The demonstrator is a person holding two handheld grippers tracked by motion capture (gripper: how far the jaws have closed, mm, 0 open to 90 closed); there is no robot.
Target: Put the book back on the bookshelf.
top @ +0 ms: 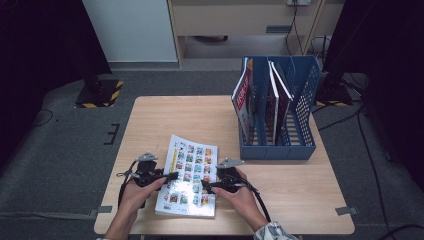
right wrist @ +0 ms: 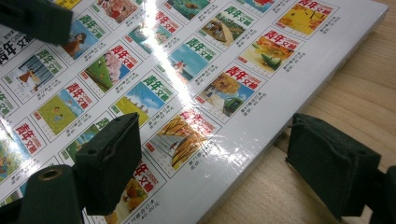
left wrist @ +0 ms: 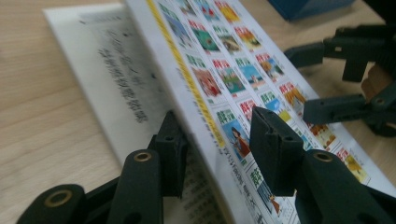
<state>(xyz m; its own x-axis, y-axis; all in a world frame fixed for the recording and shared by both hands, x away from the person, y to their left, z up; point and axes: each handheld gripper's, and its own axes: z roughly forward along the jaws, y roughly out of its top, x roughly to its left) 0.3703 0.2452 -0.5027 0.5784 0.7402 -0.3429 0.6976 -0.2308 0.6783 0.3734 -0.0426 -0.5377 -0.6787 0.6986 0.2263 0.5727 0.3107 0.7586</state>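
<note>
A: Where does the work stand?

B: Early, I'd judge. The thick magazine (top: 189, 176) lies flat at the near edge of the table (top: 280, 185), at about 6 o'clock, and nothing of it has left the surface except its cover. The blue file rack (top: 278, 110) at 1 o'clock already holds other magazines, so lifting this one and filing it seems to be what's left.

A: And the left tool?

B: The left tool (left wrist: 212, 140) is half closed, with one jaw under the raised cover and one on top. I can't tell whether the pads press yet.

A: The right one?

B: The right tool (right wrist: 212, 158) stands wide, straddling the magazine's right edge at 3 o'clock, one jaw over the cover, the other over bare wood. It grips nothing.
</note>
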